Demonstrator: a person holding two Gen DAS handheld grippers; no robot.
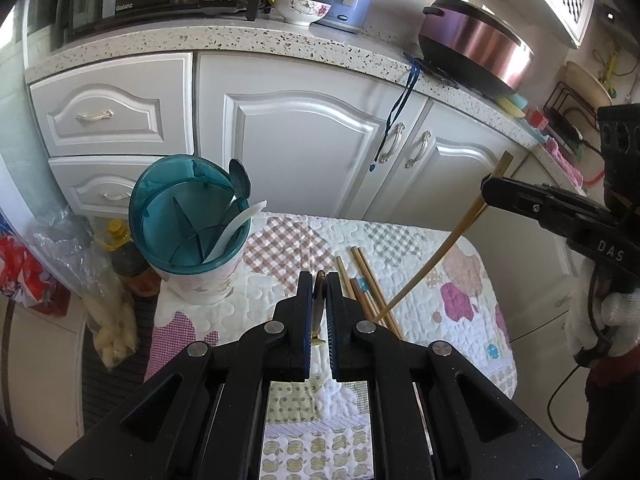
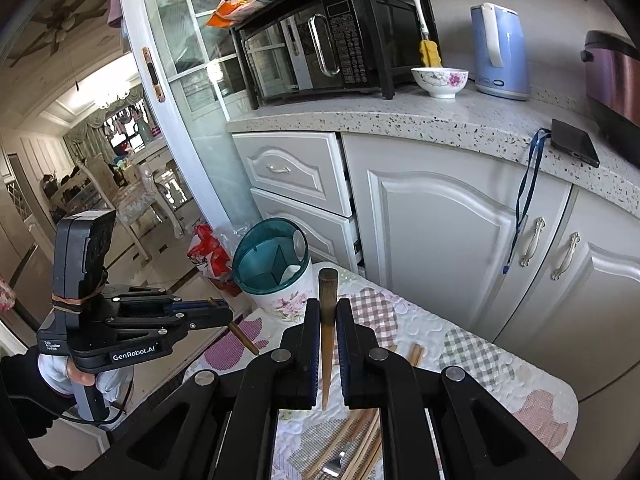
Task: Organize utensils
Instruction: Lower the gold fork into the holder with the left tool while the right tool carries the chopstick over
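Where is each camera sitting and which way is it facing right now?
Left wrist: on the left gripper, angled down over the quilted table toward the cabinets; shows the right gripper and a gloved hand.
Right wrist: on the right gripper, facing the cabinets and doorway; shows the left gripper.
Shared: teal utensil holder, each gripper shut on a chopstick.

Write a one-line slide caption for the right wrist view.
Right gripper and left gripper each hold a chopstick above the quilted table, near the teal-rimmed utensil holder.
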